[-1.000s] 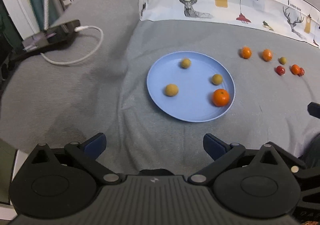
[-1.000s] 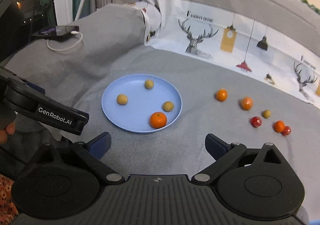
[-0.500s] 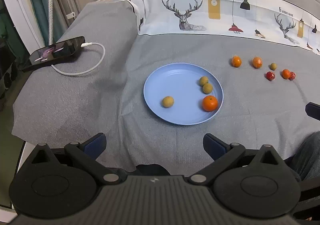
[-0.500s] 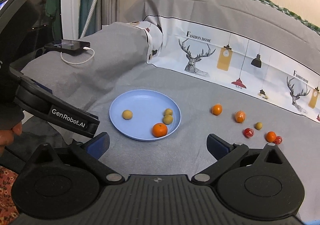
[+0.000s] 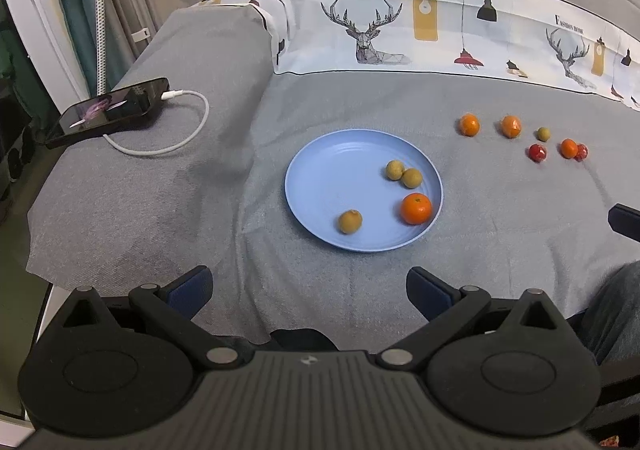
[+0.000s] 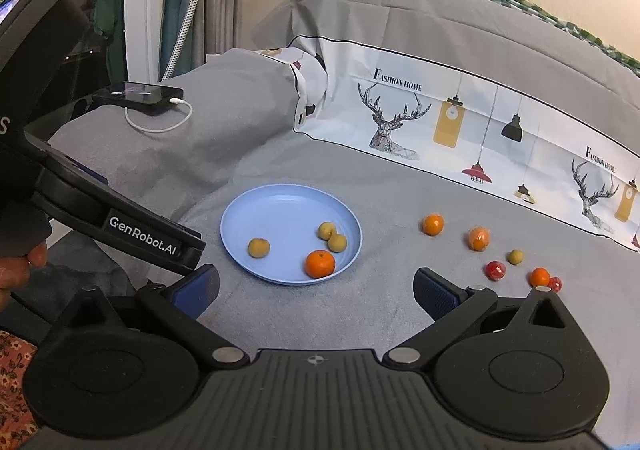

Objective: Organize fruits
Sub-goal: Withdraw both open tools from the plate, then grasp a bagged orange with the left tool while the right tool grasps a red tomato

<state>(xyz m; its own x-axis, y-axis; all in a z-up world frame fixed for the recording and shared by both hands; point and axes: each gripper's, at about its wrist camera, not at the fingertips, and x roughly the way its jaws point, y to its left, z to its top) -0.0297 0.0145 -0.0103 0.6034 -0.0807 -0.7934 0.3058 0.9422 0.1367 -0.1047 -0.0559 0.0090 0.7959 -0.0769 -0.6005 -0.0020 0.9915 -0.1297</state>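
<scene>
Both spread, empty grippers, left (image 5: pixel 308 286) and right (image 6: pixel 316 290), have pulled back from the blue plate (image 5: pixel 320 170), the right one's tip cut off in the left view.

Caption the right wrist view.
Open right gripper faces a blue plate holding four fruits; six more lie on grey cloth.

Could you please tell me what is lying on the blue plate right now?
On the blue plate lie one orange and three small yellowish-brown fruits: two touching, one apart. What lies beneath the plate is covered from view.
</scene>
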